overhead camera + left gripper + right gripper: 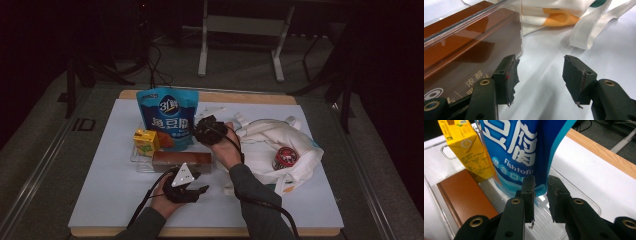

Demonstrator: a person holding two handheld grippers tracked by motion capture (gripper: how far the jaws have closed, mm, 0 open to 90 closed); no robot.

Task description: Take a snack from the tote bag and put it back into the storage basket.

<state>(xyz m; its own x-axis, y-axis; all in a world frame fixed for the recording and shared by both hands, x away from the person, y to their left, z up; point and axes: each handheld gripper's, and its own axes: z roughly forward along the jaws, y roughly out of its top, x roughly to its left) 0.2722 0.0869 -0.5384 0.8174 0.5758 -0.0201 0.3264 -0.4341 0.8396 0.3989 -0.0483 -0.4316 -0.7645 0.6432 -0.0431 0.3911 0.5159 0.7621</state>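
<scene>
a dark room with stand legs and cables on the floor lies behind a white table (115, 200) with a wooden edge. on its right half a white tote (280, 137) lies slumped, straps spread, and a round red tin (285, 157) rests on it. left of the tote a clear tray (136, 159) sits on the table and holds three things. the largest is a blue pouch (169, 116) standing upright at the tray's far right. left of it stands a yellow carton (145, 141), just beside the pouch. along the tray's near side lies a brown box (181, 160), flat and long.

the right gripper (210, 129) reaches in from the near right to the pouch's right edge. in the right gripper view its jaws stand a little apart with the pouch's lower right edge in the gap between them; the left pad seems to touch the pouch, the right pad stands off it, so nothing is clamped.

the left gripper (186, 186) rests low on the table just near of the brown box, held in a hand (162, 200). in the left gripper view its jaws are wide apart over bare table, with nothing between them; the left jaw is just beside the tray's near corner, and the tote's strap lies farther off.
</scene>
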